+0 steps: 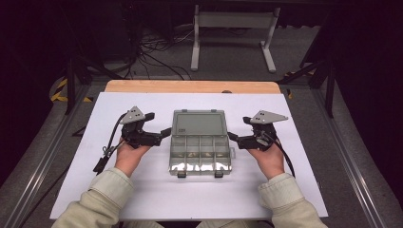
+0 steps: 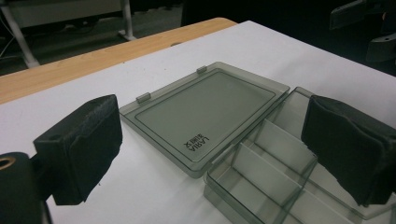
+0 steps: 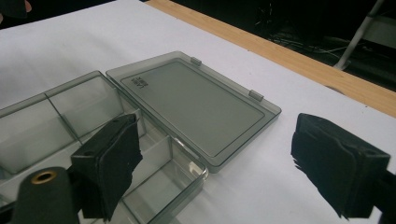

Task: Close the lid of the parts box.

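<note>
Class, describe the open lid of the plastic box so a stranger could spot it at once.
Find the white table, then the smoky clear box between the two grippers. The lid lies flat on its far side: one undivided panel with small lettering, unlike the partitioned tray.

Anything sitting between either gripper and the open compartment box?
Nothing visible does. The left gripper and right gripper flank the compartment box, both open, with bare white table cover between each and the box. Its lid lies flat behind.
</note>
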`<control>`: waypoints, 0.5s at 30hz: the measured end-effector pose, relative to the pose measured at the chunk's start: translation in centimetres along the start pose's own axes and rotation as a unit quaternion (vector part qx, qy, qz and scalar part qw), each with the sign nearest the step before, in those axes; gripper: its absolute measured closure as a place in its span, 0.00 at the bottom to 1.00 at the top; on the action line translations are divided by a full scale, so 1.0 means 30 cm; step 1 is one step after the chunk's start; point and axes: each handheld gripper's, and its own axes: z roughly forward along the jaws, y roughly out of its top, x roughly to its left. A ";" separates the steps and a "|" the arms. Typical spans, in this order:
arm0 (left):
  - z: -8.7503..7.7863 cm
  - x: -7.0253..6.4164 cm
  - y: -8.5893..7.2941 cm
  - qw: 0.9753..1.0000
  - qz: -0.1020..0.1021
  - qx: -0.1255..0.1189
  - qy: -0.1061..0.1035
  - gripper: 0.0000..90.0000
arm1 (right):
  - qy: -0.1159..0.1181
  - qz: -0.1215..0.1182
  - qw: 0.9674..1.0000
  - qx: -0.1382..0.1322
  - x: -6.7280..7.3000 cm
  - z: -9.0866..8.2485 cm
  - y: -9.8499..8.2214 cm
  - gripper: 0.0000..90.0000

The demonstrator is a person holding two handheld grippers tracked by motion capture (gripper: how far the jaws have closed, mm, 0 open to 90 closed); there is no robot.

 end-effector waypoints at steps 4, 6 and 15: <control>0.030 0.010 0.001 1.000 -0.003 0.005 0.004 0.07 | -0.002 0.002 1.000 0.004 -0.016 0.020 0.003 0.17; 0.046 0.011 -0.003 1.000 -0.013 0.003 0.000 0.07 | -0.004 0.007 1.000 0.004 -0.023 0.028 0.006 0.17; 0.095 0.023 0.012 1.000 -0.013 0.019 0.004 0.09 | -0.011 0.020 1.000 0.009 -0.062 0.075 -0.004 0.18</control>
